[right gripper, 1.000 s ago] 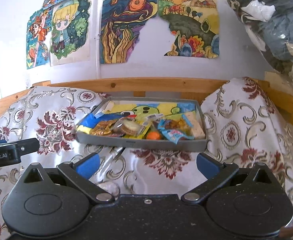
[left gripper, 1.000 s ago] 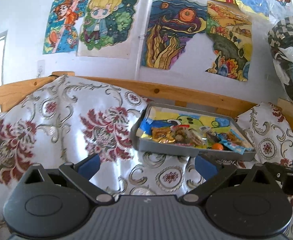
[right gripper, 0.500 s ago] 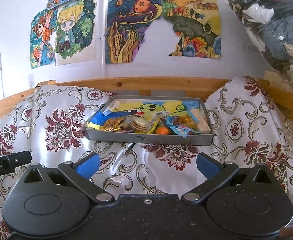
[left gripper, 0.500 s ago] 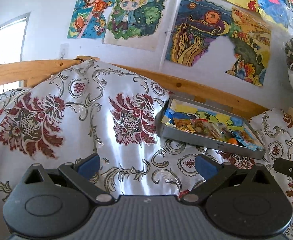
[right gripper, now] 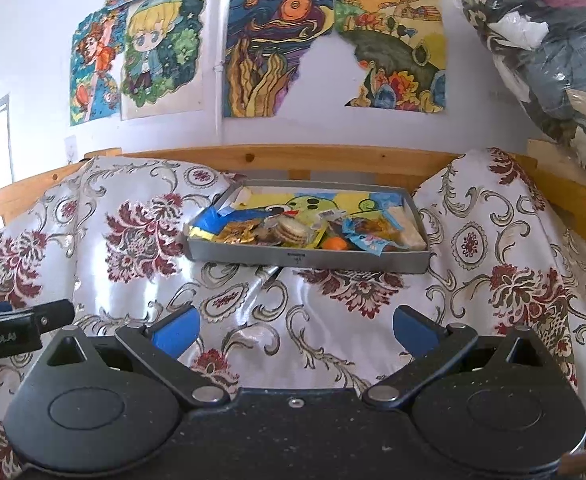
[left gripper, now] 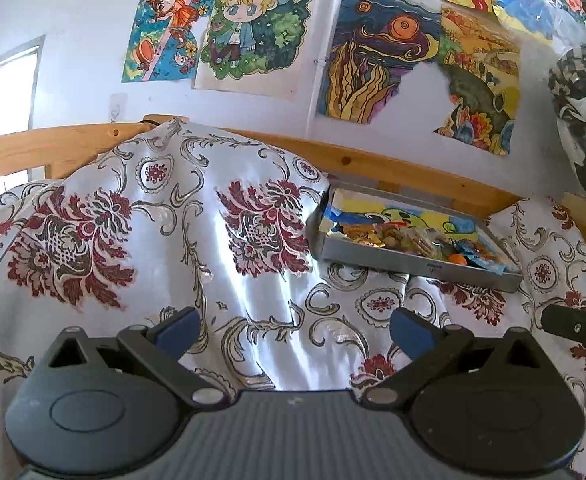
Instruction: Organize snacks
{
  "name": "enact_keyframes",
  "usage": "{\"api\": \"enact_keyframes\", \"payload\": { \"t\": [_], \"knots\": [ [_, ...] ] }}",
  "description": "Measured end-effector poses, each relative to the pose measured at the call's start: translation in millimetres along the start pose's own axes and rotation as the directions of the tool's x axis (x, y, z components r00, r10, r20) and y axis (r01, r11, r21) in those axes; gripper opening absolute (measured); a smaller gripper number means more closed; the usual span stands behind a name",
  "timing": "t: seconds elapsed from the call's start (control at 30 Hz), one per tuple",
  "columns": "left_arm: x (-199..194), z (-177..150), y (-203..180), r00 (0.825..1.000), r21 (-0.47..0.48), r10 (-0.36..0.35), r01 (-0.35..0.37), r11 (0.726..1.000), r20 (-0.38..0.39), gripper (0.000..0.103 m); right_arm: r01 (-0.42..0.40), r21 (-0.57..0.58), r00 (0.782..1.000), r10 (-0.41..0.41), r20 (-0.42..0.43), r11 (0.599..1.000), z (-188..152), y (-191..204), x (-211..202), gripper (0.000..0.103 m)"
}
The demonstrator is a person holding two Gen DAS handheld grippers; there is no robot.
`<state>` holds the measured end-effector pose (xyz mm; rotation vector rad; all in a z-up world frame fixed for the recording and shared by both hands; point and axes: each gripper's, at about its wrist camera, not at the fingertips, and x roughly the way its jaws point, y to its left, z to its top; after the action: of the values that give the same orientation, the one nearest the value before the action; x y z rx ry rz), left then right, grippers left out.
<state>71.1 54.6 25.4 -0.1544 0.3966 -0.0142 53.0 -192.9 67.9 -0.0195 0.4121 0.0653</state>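
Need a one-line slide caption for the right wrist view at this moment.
Open right gripper faces a grey tray of mixed snacks on a floral cloth.

A tray (right gripper: 307, 258) sits on a draped cloth (right gripper: 333, 312), ahead of both grippers and well apart from them. Inside it the snacks (right gripper: 293, 234) lie heaped along the near wall, a round biscuit (right gripper: 291, 232) near the middle and a small fruit (right gripper: 333, 243) just right of it. Behind the tray runs a wooden rail (right gripper: 293, 158), and behind that a wall hung with drawings (right gripper: 277, 48). To the right, above the cloth, a bundle of bagged clothes (right gripper: 553, 40) hangs. The left gripper (left gripper: 293, 326) is left of the tray, the right gripper (right gripper: 295, 328) straight before it.
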Motion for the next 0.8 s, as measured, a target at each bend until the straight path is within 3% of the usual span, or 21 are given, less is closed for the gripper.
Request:
{"api": "enact_keyframes", "payload": {
  "t": [0.8],
  "knots": [
    [-1,-11,-5,0.999,0.015,-0.010,0.010,1.000,-0.037,0.103,0.013,0.014,0.999,-0.013,-0.046,1.000,-26,-9,-8,0.102]
  ]
}}
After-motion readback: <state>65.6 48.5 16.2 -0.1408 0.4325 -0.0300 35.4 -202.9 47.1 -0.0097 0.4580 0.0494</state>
